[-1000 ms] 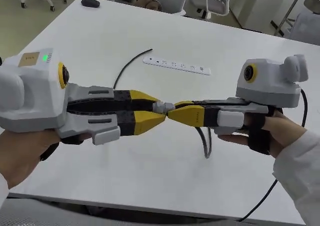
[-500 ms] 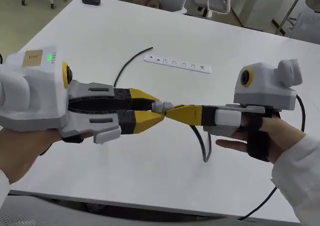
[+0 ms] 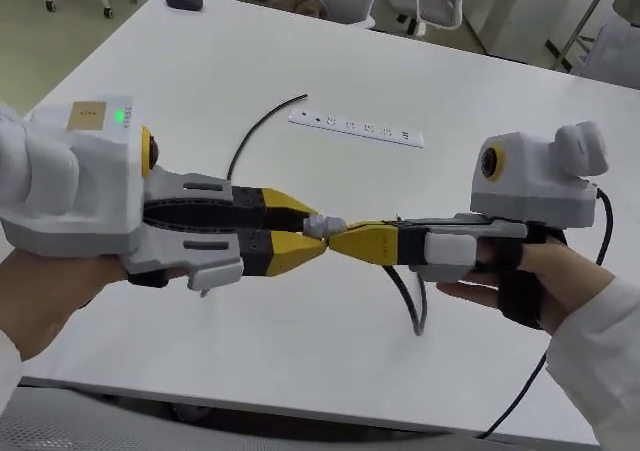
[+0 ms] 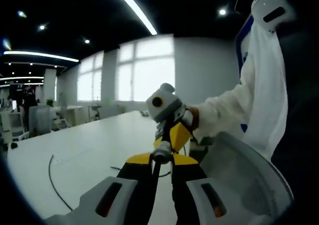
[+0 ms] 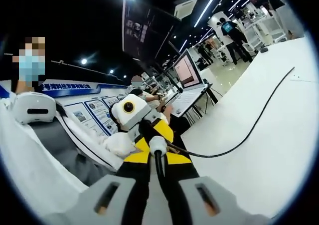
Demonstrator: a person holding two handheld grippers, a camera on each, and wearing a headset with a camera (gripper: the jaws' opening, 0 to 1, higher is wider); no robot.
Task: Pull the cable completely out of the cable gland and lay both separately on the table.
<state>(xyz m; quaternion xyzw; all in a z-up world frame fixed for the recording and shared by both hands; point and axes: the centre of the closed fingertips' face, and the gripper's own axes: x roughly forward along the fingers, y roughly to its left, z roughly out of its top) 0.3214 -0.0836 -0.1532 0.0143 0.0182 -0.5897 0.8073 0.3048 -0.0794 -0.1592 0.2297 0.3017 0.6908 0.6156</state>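
We were up above the table (image 3: 200, 91), both tools nose to nose, and this looked like the pull itself. Our left gripper (image 3: 319, 233) had its yellow tips pinched tight on the pale cable gland (image 3: 314, 222), holding it by the body so it could not follow the wire. Our right gripper (image 3: 337, 240) met it tip to tip, jaws closed on the cable (image 3: 411, 293) just beside the gland's mouth. In the right gripper view the dark wire ran between the jaws, straight into the round gland ahead.

That close grip made sense to us: taking the cable right at the gland gave a straight line of pull, with little slack to bend. The rest of the cable dropped under the right gripper and looped down to the table, free to trail.

The cable was not out yet, by our reading; how much sat inside the gland we could not tell. Both pieces were off the table, so the laying-down was yet to come. The power strip (image 3: 355, 129) and a black cord (image 3: 262, 124) beside it lay well apart, behind the work.
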